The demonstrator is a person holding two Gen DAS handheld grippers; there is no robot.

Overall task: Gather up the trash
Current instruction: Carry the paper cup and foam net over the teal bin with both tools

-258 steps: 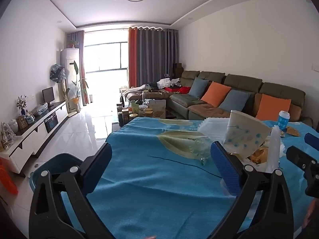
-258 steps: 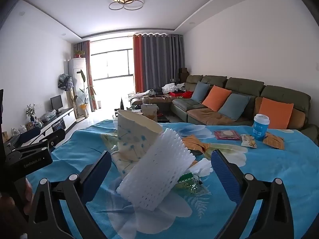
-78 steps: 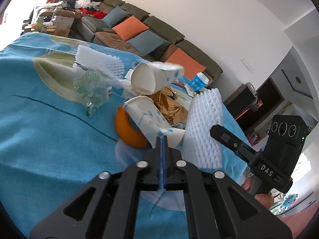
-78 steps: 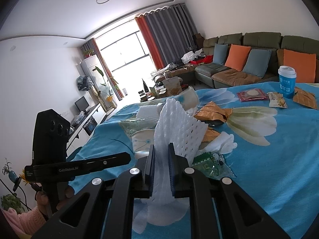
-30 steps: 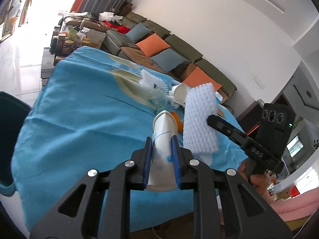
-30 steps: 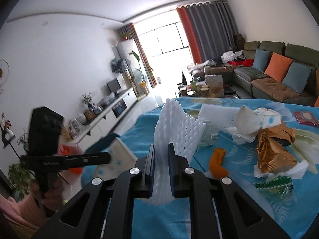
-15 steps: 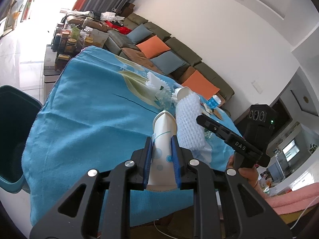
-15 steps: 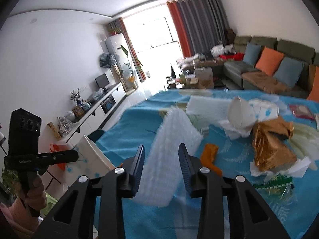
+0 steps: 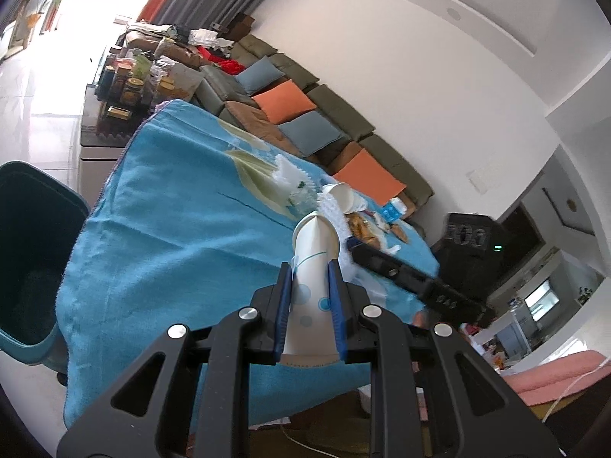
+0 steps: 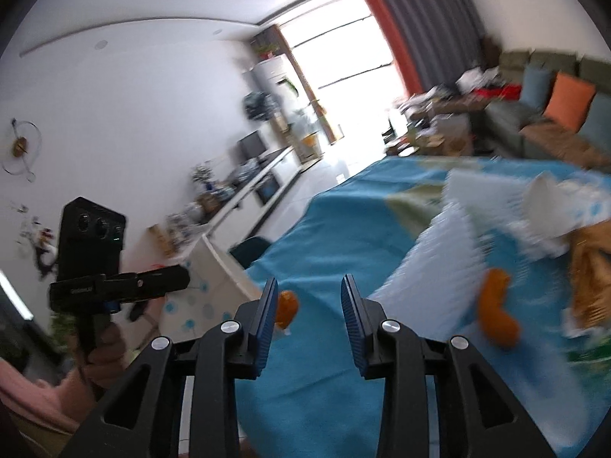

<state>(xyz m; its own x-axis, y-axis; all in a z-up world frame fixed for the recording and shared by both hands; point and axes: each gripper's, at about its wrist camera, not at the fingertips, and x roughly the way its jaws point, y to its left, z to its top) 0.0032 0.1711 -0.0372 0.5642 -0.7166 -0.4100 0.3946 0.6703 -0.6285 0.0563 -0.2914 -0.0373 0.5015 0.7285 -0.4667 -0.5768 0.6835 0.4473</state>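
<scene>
The left gripper (image 9: 310, 297) is clamped on a white paper cup (image 9: 315, 267) with blue dots, squeezed flat between its blue pads, its open mouth pointing away from the camera and nothing visible inside it. The cup is held over the near edge of the table covered in a blue cloth (image 9: 172, 229). Beside that table, on the floor at its left end, stands a dark teal bin (image 9: 26, 252); its inside is dark and no contents can be made out. The right gripper (image 10: 308, 307) has its jaws parted with nothing between them, above the cloth; the white foam net (image 10: 439, 259) lies on the cloth just to the right of it, blurred. Further along the table from the foam net lie a second paper cup (image 9: 341, 198) on its side, an orange peel (image 10: 496, 315), crumpled brown wrapping (image 10: 590, 263) and a clear plastic wrapper (image 9: 301, 200)
</scene>
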